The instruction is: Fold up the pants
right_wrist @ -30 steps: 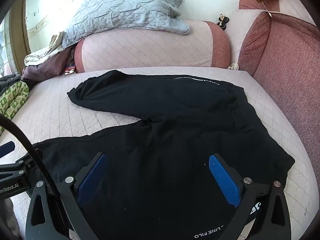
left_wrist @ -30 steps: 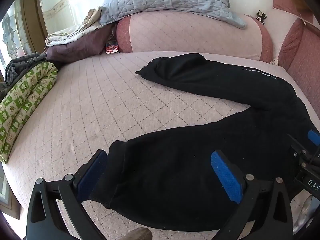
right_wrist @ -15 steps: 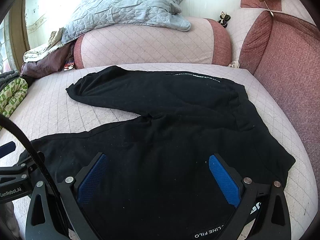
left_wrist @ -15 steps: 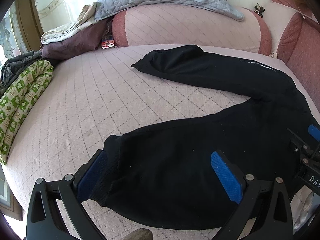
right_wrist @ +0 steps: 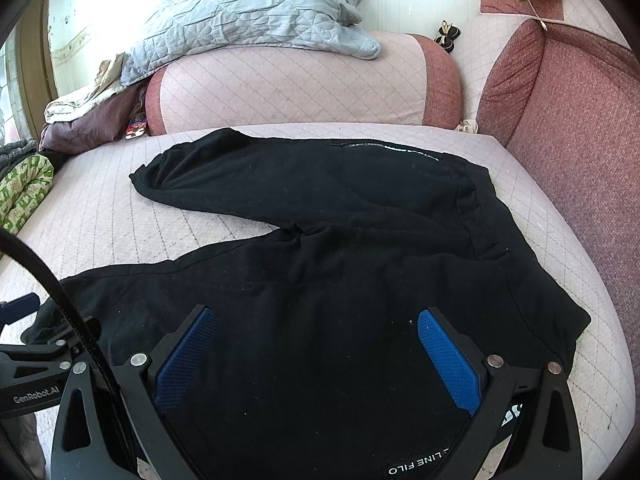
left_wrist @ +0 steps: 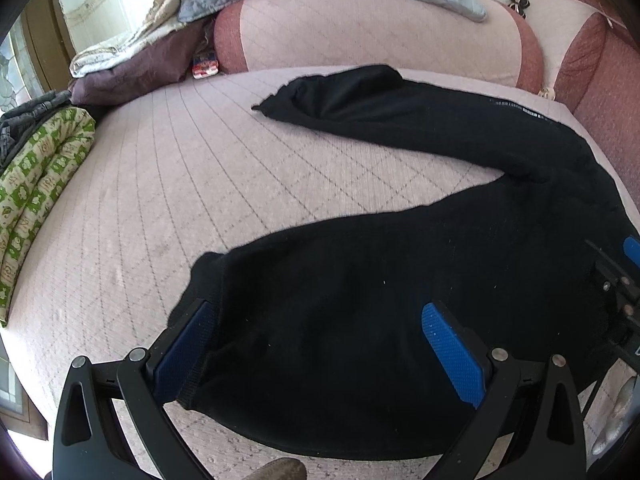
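Black pants (right_wrist: 320, 264) spread flat on bed (left_wrist: 168, 208), legs splayed toward upper left. Left claw (left_wrist: 320, 344) wide over near leg's cuff; right claw (right_wrist: 316, 352) wide at the waistband end, lower frame.

A pink quilted bed (left_wrist: 160, 208) fills the scene. At its far edge lies a pink bolster (right_wrist: 296, 88) with a grey quilted pillow (right_wrist: 248, 8) on top. Far left sits a heap of folded bedding (left_wrist: 132, 68); a green patterned blanket (left_wrist: 36, 176) lies along the left edge.
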A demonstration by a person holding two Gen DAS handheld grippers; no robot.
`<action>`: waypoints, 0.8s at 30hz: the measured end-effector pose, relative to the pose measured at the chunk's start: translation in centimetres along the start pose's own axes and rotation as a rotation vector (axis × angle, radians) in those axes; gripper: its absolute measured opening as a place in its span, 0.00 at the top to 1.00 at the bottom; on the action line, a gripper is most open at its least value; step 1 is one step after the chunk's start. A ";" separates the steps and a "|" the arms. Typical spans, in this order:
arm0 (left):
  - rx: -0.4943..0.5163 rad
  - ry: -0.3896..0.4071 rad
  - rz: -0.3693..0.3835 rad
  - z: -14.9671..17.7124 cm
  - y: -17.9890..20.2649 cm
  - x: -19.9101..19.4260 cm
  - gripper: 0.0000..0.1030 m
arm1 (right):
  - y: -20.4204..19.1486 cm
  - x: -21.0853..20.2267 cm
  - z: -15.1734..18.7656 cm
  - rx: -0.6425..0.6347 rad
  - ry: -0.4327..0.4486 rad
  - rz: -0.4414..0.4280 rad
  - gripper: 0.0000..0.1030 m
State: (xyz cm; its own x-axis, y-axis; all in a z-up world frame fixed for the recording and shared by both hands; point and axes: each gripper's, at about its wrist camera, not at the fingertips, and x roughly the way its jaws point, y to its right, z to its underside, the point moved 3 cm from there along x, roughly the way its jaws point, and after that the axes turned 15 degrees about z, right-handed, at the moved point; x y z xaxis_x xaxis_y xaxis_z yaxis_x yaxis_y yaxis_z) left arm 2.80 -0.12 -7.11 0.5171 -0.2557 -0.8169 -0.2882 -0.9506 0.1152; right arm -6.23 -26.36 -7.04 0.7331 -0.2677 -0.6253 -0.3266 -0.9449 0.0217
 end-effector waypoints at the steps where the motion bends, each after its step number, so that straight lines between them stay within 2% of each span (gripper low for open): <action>1: 0.000 -0.014 0.004 0.2 0.0 0.3 0.00 | 0.0 0.0 0.0 0.000 -0.001 -0.001 0.00; 7: 0.010 -0.107 0.006 0.9 0.5 2.4 0.00 | 0.0 0.1 0.0 -0.003 -0.004 0.000 0.00; 12: 0.024 -0.098 -0.005 1.2 0.9 2.2 0.00 | 0.0 0.1 0.0 -0.007 0.000 0.005 0.00; 18: -0.030 -0.088 0.063 2.1 0.1 1.9 0.00 | 0.4 0.2 -0.1 -0.001 -0.001 0.013 0.00; 21: 0.017 -0.115 0.070 2.4 0.5 1.7 0.00 | 0.8 0.0 -0.2 0.002 0.002 0.024 0.00; 23: 0.011 -0.123 0.109 2.3 0.5 1.0 0.08 | 1.4 -0.4 -0.2 0.008 0.011 0.041 0.00; 24: 0.007 -0.113 0.135 2.2 0.4 0.4 0.26 | 1.9 -0.6 -0.2 0.014 0.014 0.048 0.00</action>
State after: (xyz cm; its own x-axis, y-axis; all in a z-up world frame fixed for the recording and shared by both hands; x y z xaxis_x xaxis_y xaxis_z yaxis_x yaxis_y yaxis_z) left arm 1.14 -0.20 -8.61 0.3795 -0.3592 -0.8526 -0.3550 -0.9075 0.2244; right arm -7.15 -28.00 -6.47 0.7249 -0.3150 -0.6126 -0.3695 -0.9284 0.0401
